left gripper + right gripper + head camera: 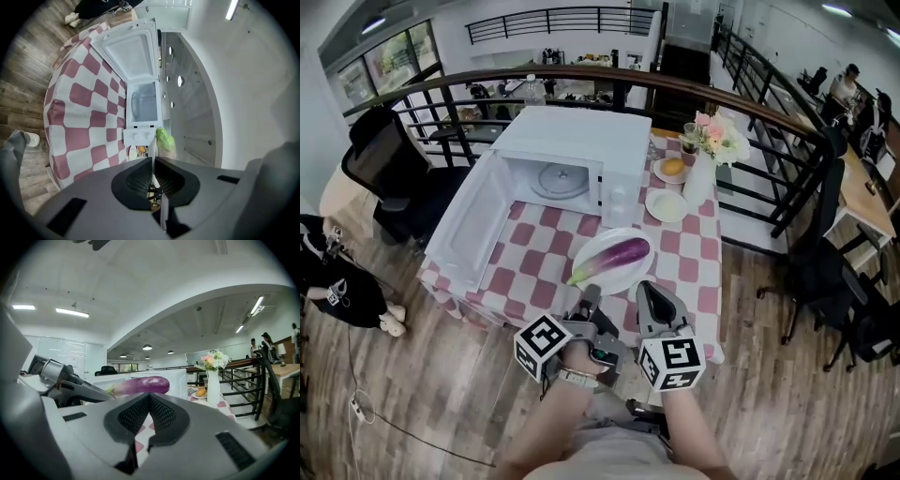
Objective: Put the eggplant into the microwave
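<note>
Jaws first: your left gripper (153, 161) has its two sides pressed together with nothing between them. Your right gripper (149, 397) is the same, closed and empty. So neither one can take anything as it stands. The eggplant (617, 255) lies on its side on the white plate (623, 279) just past both tips, purple end to the right and green stem end to the left. The plate sits on the checked tablecloth (539, 258) in front of the microwave (581, 141).

My take on doing this step well: you'll need to spread one pair before closing in. The right one looks better lined up, since the eggplant sits straight ahead of it. Go for the fat purple middle, across its width, not the tapered stem, which I'd guess would slip. It's smooth and rounded, so squeeze gently and lift clear of the plate rim so the plate doesn't drag along.

Room-wise you look fine. The microwave door (473, 220) is swung fully open to the left, and the cavity with its glass turntable (560, 178) faces you. There's bare cloth between plate and opening. Watch the door's edge on the left, and the table edge right under your hands. On the right stand a vase of flowers (701, 178) and two small plates (666, 204), apart from the path, so swing left, not right.
</note>
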`<action>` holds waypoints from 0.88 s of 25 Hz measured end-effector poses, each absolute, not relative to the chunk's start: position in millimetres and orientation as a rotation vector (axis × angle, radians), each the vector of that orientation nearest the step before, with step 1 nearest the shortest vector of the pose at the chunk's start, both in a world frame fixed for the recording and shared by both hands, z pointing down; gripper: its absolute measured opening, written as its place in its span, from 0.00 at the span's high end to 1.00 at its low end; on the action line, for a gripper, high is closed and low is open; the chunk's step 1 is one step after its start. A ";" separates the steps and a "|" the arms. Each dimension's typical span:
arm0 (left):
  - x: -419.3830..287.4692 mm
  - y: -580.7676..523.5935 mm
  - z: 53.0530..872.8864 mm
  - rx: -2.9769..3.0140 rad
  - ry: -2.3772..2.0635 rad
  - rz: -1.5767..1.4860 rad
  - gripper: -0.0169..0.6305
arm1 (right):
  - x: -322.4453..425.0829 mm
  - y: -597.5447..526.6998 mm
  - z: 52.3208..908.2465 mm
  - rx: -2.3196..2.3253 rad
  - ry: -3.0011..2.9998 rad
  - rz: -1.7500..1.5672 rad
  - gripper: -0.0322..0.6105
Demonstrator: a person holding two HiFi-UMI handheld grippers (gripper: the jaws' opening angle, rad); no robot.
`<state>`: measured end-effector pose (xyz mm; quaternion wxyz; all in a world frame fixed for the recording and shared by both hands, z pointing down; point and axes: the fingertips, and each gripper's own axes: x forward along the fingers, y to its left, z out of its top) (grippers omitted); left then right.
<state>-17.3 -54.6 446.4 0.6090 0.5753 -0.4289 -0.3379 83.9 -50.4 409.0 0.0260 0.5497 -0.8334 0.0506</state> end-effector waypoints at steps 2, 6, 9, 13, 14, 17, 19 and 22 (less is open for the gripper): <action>-26.6 -63.9 447.9 1.319 -1.001 -0.788 0.94 | 74.2 -60.9 410.4 1.677 -2.587 0.159 0.91; -44.6 -81.3 451.2 1.295 -1.023 -0.806 0.94 | 56.0 -82.4 413.7 1.636 -2.604 0.166 0.91; -58.6 -94.6 453.9 1.280 -1.040 -0.817 0.94 | 42.7 -98.2 414.5 1.607 -2.617 0.166 0.91; -76.7 -113.6 456.8 1.257 -1.061 -0.833 0.94 | 27.0 -120.8 414.8 1.576 -2.630 0.170 0.91; -81.5 -118.3 457.9 1.253 -1.066 -0.836 0.94 | 23.0 -126.6 415.2 1.571 -2.632 0.171 0.91; -96.1 -133.4 461.7 1.240 -1.080 -0.844 0.94 | 10.8 -144.0 416.0 1.559 -2.643 0.175 0.91; -104.7 -143.5 463.0 1.230 -1.087 -0.848 0.94 | 2.8 -154.8 414.8 1.547 -2.651 0.172 0.91; -117.2 -157.3 463.0 1.216 -1.096 -0.854 0.94 | -8.7 -170.1 412.8 1.531 -2.658 0.176 0.91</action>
